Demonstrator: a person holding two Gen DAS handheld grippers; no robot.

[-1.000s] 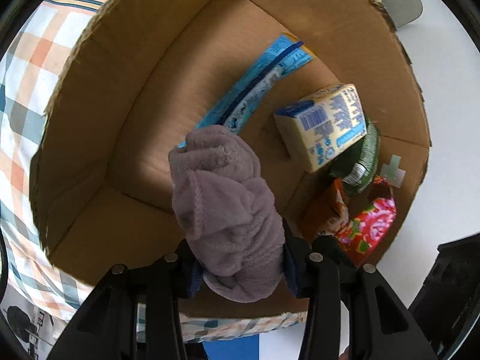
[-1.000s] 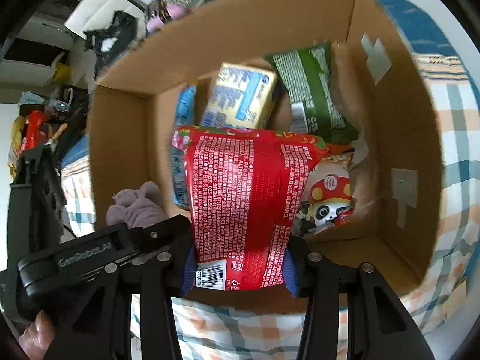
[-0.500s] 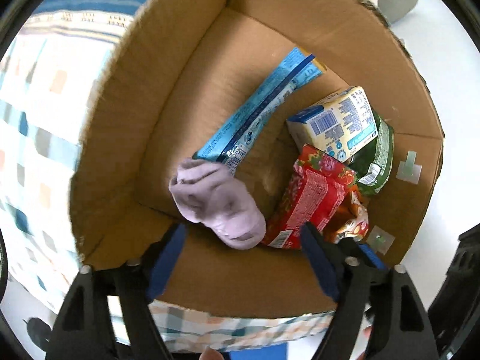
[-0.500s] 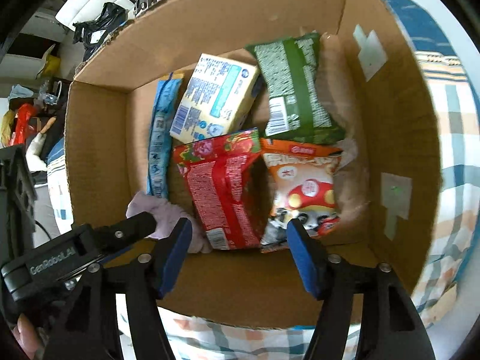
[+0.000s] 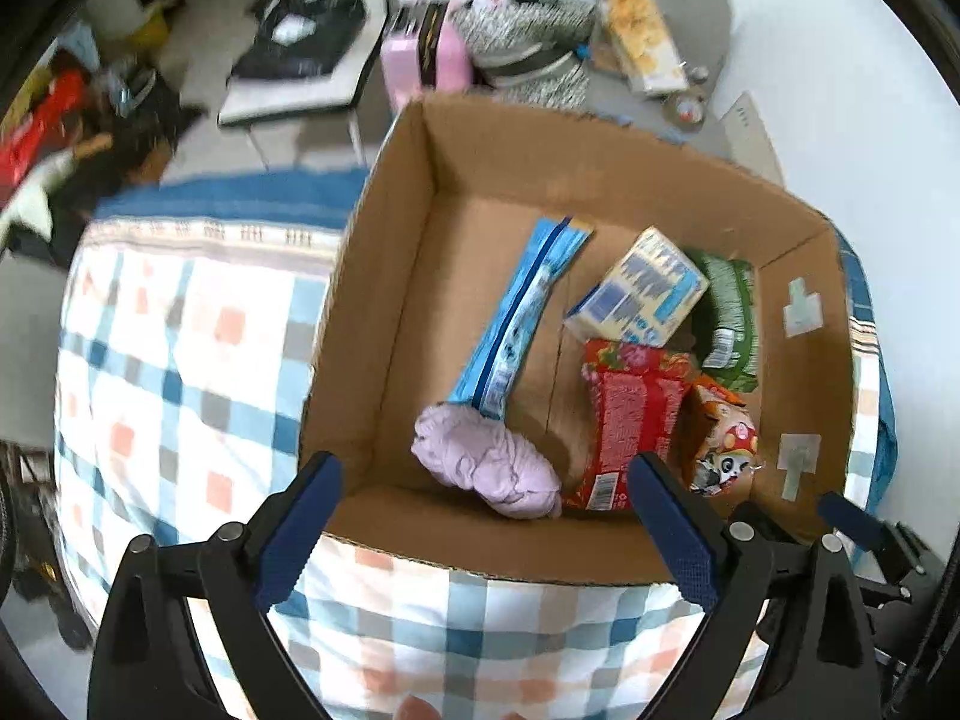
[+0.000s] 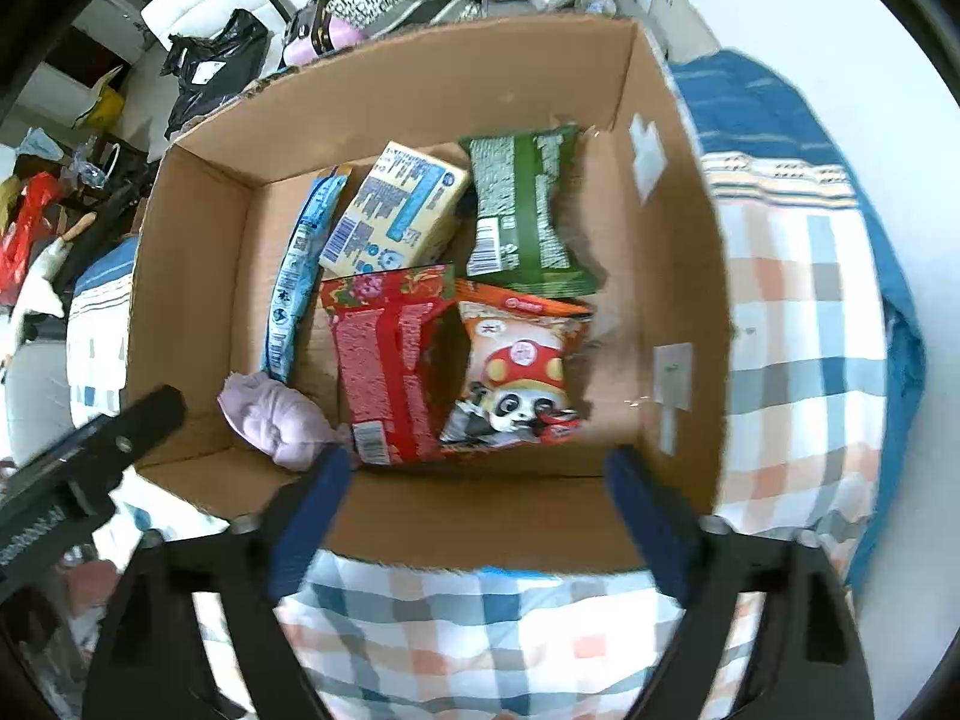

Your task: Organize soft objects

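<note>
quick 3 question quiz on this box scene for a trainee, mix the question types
1. True or false: the left gripper is shut on the lilac cloth.
2. Which packet touches the cloth's right side in the left wrist view: A) green packet B) red packet C) panda packet?
3. Fill in: the long blue packet lies inside the ____ box.

Key: 1 false, both grippers are open and empty, right gripper too. 2 B. 3 cardboard.
</note>
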